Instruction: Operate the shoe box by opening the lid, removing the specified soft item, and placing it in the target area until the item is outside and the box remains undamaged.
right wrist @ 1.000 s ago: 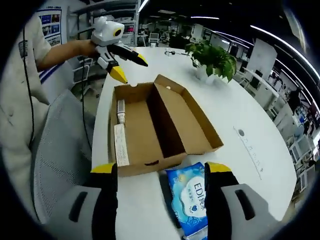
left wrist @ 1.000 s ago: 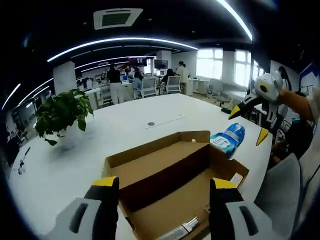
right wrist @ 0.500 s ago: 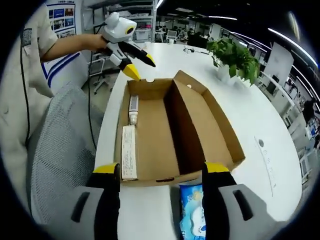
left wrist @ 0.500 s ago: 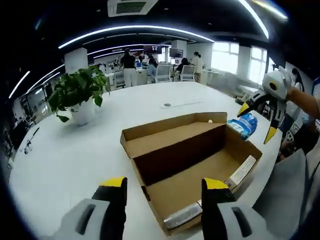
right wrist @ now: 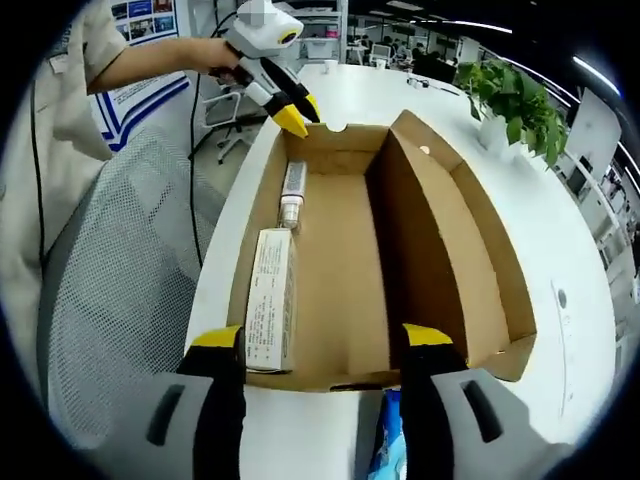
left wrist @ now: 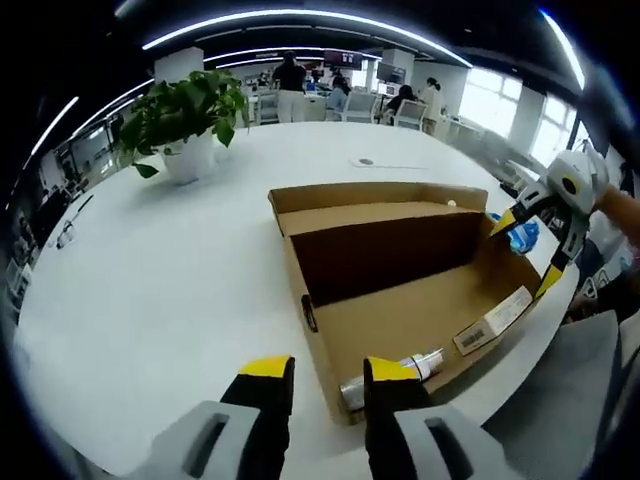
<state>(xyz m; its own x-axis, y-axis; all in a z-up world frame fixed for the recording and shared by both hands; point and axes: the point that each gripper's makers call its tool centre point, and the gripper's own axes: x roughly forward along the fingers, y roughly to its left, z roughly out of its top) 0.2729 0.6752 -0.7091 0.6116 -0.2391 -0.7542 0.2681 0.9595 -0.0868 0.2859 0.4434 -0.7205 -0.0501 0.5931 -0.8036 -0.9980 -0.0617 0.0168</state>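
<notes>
My left gripper hangs over the near end wall of the open shoe box, jaws narrowly parted, holding nothing; my right gripper straddles the far end, jaws wide, also empty. The blue soft pack lies outside on the white table, just beside the box. My worry: yellow tips snagging the thin cardboard rim and tearing it. Table edge sits close on the chair side; plenty of room toward the plant.
</notes>
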